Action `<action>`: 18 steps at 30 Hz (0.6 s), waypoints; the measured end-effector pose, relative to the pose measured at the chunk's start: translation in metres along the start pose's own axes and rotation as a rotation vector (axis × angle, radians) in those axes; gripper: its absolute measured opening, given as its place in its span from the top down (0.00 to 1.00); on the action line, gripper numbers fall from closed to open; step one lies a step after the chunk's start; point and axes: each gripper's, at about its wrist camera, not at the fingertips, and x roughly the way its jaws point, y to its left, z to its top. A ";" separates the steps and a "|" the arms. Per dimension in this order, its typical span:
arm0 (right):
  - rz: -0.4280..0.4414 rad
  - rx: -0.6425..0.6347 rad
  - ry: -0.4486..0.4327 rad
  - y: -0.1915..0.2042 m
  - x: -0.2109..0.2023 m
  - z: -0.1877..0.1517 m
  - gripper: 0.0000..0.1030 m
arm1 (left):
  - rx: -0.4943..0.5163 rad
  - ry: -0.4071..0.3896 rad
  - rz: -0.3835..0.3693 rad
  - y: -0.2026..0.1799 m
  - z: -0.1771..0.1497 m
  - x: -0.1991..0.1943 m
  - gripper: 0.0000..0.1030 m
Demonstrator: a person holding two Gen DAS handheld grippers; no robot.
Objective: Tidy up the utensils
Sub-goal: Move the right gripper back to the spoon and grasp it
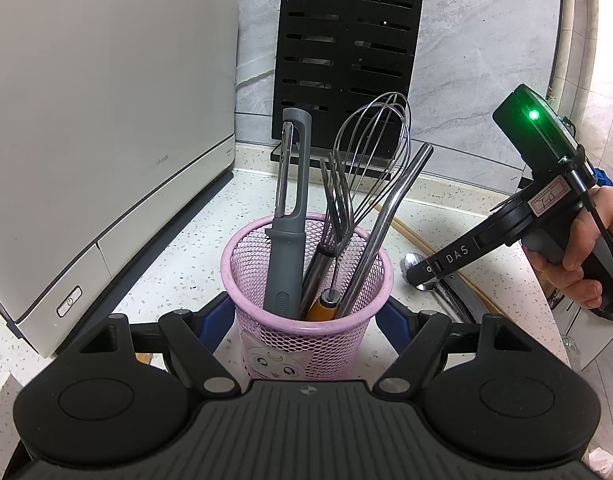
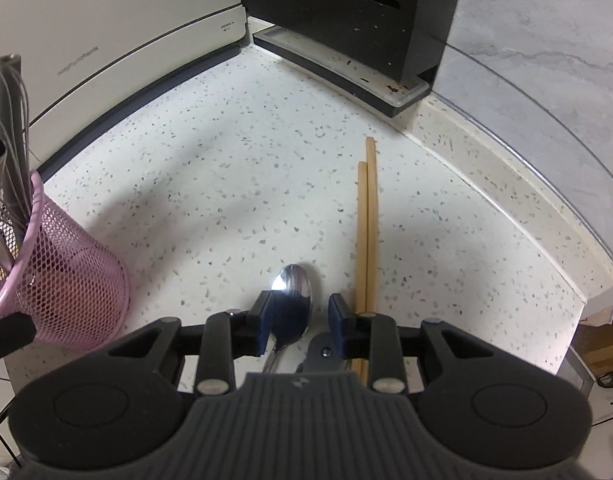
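A pink mesh cup (image 1: 306, 344) stands between the blue pads of my left gripper (image 1: 306, 320), which grips its sides. It holds a grey peeler (image 1: 290, 216), a whisk (image 1: 374, 152), a fork (image 1: 338, 196) and a metal straw (image 1: 390, 216). The cup also shows at the left of the right wrist view (image 2: 66, 268). My right gripper (image 2: 302, 320) is open, its pads either side of a metal spoon (image 2: 294, 304) lying on the counter. Two wooden chopsticks (image 2: 366, 240) lie just right of the spoon.
A white appliance (image 1: 106, 140) stands at the left. A black knife block (image 1: 346, 52) stands against the grey wall at the back. The speckled counter (image 2: 226, 184) ends in an edge at the right (image 2: 586, 300).
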 end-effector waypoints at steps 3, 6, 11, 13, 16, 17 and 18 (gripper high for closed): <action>0.006 -0.013 -0.007 0.004 -0.001 -0.001 0.81 | 0.000 -0.001 0.000 0.000 0.000 0.000 0.14; -0.003 -0.007 -0.020 0.004 -0.002 -0.001 0.89 | 0.001 -0.001 -0.001 0.000 0.000 0.000 0.14; 0.020 0.026 -0.054 0.002 -0.010 -0.001 1.00 | 0.001 0.000 0.000 0.000 0.000 0.000 0.14; 0.010 0.007 -0.061 0.007 -0.014 -0.002 1.00 | 0.001 0.000 0.000 0.001 0.000 -0.001 0.14; 0.001 -0.019 -0.083 0.012 -0.022 -0.006 1.00 | -0.001 -0.002 -0.001 0.001 0.000 -0.001 0.14; 0.005 -0.018 -0.092 0.013 -0.025 -0.007 1.00 | 0.000 -0.001 -0.001 0.001 0.000 -0.001 0.14; 0.009 -0.014 -0.106 0.014 -0.030 -0.008 1.00 | 0.000 -0.001 -0.001 0.001 0.000 -0.001 0.14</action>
